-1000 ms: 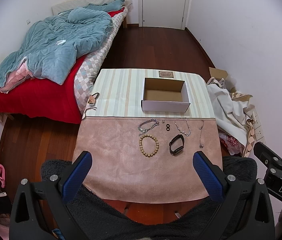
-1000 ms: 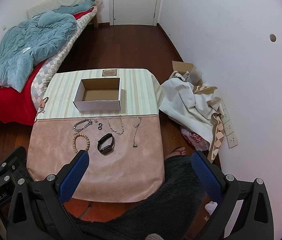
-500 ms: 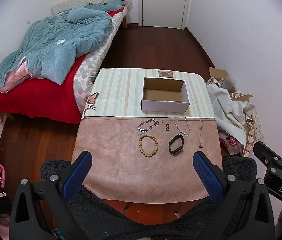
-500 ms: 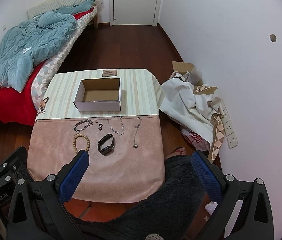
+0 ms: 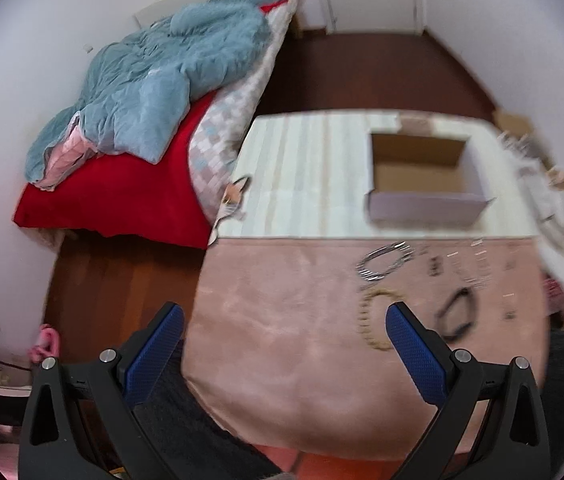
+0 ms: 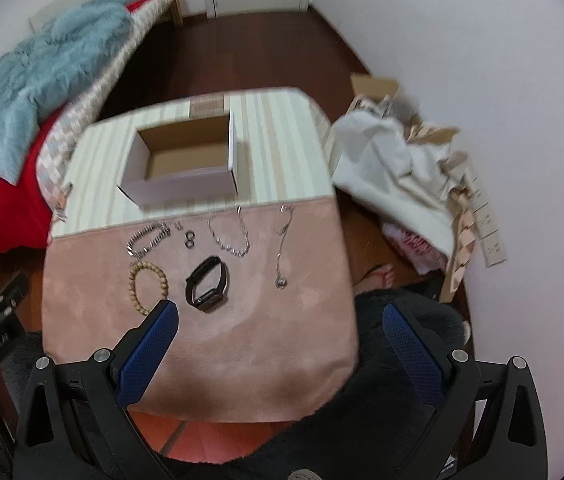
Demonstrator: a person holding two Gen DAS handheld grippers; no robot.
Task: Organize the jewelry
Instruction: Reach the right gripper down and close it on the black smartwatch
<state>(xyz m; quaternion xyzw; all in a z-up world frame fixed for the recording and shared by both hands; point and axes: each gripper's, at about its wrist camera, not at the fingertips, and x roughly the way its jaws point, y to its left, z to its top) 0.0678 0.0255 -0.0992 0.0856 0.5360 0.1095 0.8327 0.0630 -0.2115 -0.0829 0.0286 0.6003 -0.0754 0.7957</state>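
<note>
Jewelry lies on a pink mat (image 6: 241,340): a silver chain bracelet (image 6: 148,237), a wooden bead bracelet (image 6: 146,287), a black watch (image 6: 207,284), small dark rings (image 6: 189,238), a silver necklace (image 6: 229,236) and a pendant necklace (image 6: 283,246). An open, empty white cardboard box (image 6: 185,160) stands behind them. My right gripper (image 6: 282,320) is open and empty above the mat's near edge. My left gripper (image 5: 284,320) is open and empty, left of the bead bracelet (image 5: 372,320), watch (image 5: 456,314) and box (image 5: 422,176).
The table has a striped cloth (image 6: 273,136). A bed with a teal quilt (image 5: 153,80) and red sheet stands to the left. White cloth and cardboard (image 6: 398,176) are piled on the floor to the right. A dark fuzzy lap (image 6: 382,420) is below the grippers.
Both grippers have moved forward toward the table, so the jewelry looks larger. The left view swung left and is blurred. Both stay open.
</note>
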